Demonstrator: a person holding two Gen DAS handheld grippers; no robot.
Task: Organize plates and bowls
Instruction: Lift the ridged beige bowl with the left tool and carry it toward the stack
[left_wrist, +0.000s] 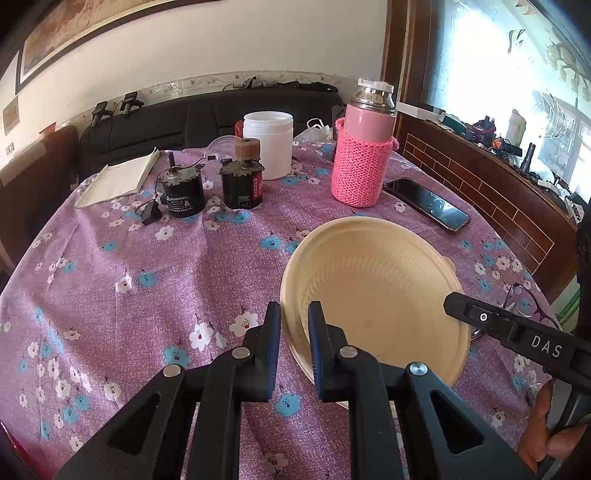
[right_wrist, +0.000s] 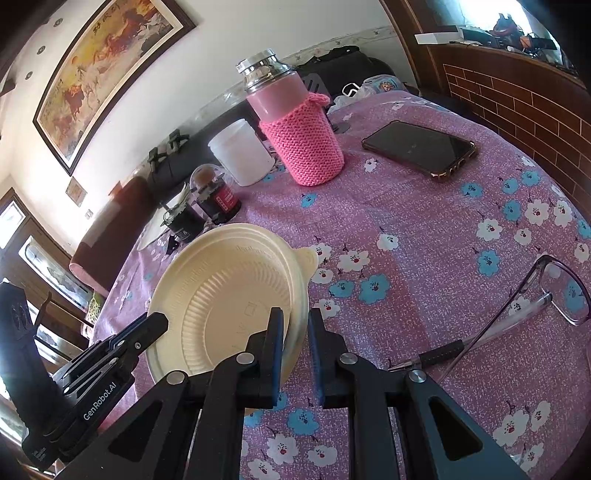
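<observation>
The cream plate (left_wrist: 373, 295) sits low and right of centre in your left wrist view, tilted off the purple flowered tablecloth (left_wrist: 147, 266), and you have it from both sides. Your left gripper (left_wrist: 294, 314) is clamped on the plate's near-left rim, one finger outside the edge and one inside the dish. From the lower right edge of that frame your right gripper (left_wrist: 452, 301) reaches in and meets the opposite rim. Switch to the right wrist view and the same plate (right_wrist: 221, 295) fills the lower left, its small tab pointing toward the centre of the frame; your right gripper (right_wrist: 295, 319) pinches the rim there, jaws nearly together with only the thin edge between them, while the left gripper (right_wrist: 159, 321) bites the far rim from the lower left. Behind the plate, in the upper middle, the pink flask in its knitted sleeve (right_wrist: 295, 133) stands upright, a white jar (right_wrist: 240, 155) just left of it. A black phone (right_wrist: 419, 149) lies flat at upper right. Glasses (right_wrist: 554, 295) rest at the right edge.
</observation>
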